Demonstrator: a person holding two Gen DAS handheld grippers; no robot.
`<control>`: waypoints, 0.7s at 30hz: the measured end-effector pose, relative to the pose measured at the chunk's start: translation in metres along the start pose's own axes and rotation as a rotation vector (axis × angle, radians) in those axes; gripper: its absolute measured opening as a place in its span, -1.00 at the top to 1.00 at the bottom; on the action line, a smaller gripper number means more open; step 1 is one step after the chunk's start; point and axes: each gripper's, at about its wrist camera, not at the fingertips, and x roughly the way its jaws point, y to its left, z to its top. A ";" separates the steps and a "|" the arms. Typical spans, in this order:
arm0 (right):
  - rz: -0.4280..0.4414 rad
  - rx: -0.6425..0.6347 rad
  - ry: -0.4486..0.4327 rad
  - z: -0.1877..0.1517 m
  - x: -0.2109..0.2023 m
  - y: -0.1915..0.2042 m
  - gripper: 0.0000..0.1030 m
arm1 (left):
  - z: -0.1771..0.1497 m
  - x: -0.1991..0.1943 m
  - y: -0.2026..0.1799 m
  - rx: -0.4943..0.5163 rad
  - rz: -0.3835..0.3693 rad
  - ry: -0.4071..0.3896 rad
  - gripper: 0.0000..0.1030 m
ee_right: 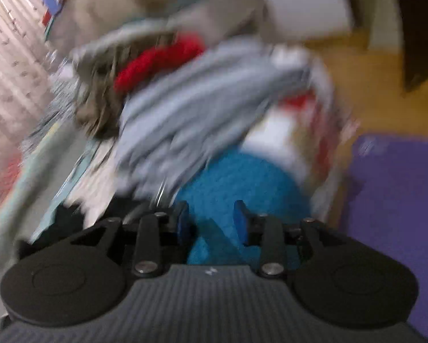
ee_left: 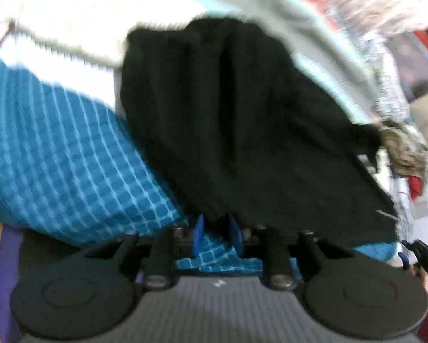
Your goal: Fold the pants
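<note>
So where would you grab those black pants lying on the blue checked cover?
Probably the near hem of the black pants, approached from the near side, where the left hand-held gripper already straddles it. The cloth lies fairly flat on the blue checked cover, narrowing to a bunched edge there that narrow jaws can pinch.

The pants (ee_left: 228, 120) are black, of soft dull cloth, and fill the middle of the left wrist view from the upper centre down to the lower right. They lie spread and partly doubled over, with long lengthwise creases down the middle. Their left edge lies over a blue checked cloth (ee_left: 71, 154); their upper end lies on a pale sheet (ee_left: 79, 23). A narrow bunched tip sticks out at the right edge, beside a heap of other clothes. The lower hem reaches bottom centre. Motion blur hides seams and waistband. In the right wrist view only a dark scrap shows at lower left; whether it is the pants cannot be told
</note>
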 end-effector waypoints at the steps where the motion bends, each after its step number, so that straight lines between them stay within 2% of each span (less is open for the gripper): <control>1: 0.009 0.006 -0.038 0.006 -0.006 0.002 0.26 | 0.002 -0.015 0.003 0.011 -0.025 -0.033 0.58; 3: 0.064 0.008 -0.061 0.014 -0.010 0.011 0.26 | 0.013 -0.046 0.010 0.019 -0.026 -0.129 0.42; 5: 0.132 -0.029 -0.039 0.016 -0.010 0.030 0.26 | 0.035 -0.064 0.013 0.032 0.024 -0.223 0.25; 7: 0.212 -0.062 0.007 0.012 0.000 0.056 0.25 | 0.068 -0.068 0.017 0.052 0.071 -0.263 0.25; 9: 0.290 -0.086 0.064 0.005 0.009 0.078 0.22 | 0.106 -0.057 0.006 0.116 0.088 -0.299 0.23; 10: 0.325 -0.100 0.093 0.002 0.013 0.091 0.20 | 0.122 -0.048 0.003 0.140 0.093 -0.305 0.09; 11: 0.355 -0.108 0.125 -0.001 0.020 0.104 0.19 | 0.145 -0.033 0.000 0.158 0.096 -0.304 -0.11; 12: 0.372 -0.110 0.156 -0.003 0.025 0.115 0.16 | 0.161 -0.020 -0.005 0.173 0.097 -0.301 -0.18; 15: 0.409 -0.095 0.229 -0.007 0.044 0.141 0.16 | 0.212 0.036 -0.014 0.217 0.158 -0.258 -0.25; 16: 0.411 -0.088 0.245 -0.006 0.053 0.147 0.15 | 0.223 0.055 -0.016 0.208 0.167 -0.230 -0.28; 19: 0.392 -0.067 0.283 -0.005 0.076 0.164 0.08 | 0.248 0.112 -0.005 0.111 0.143 -0.116 -0.65; 21: 0.350 -0.057 0.279 -0.007 0.082 0.166 -0.06 | 0.245 0.137 -0.003 0.048 0.091 -0.069 -0.63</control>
